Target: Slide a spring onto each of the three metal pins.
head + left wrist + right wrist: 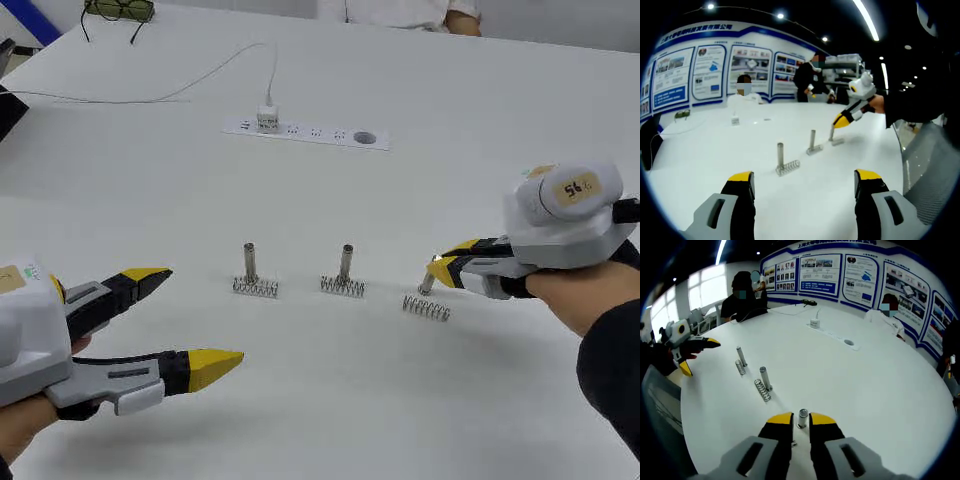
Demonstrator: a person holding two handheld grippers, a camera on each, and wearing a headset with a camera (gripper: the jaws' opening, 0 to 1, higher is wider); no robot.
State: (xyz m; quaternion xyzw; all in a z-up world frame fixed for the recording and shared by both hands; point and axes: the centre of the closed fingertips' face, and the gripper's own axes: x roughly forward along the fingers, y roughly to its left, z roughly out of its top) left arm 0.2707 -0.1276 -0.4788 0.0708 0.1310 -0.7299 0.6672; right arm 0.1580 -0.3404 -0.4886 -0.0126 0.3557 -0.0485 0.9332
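Head view looks forward-down on the table (pixel 330 400) at mid range; left gripper view, low, farther off, faces along the pin row (pixel 812 140); right gripper view faces back along it, tight on the end pin (pixel 803 417); all share that row.

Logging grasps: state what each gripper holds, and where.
The right gripper pinches the rightmost pin near its top; the left gripper is open, holding nothing.

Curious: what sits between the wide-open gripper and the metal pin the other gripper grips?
Head view: two upright grey metal pins, a coiled steel spring beside each.
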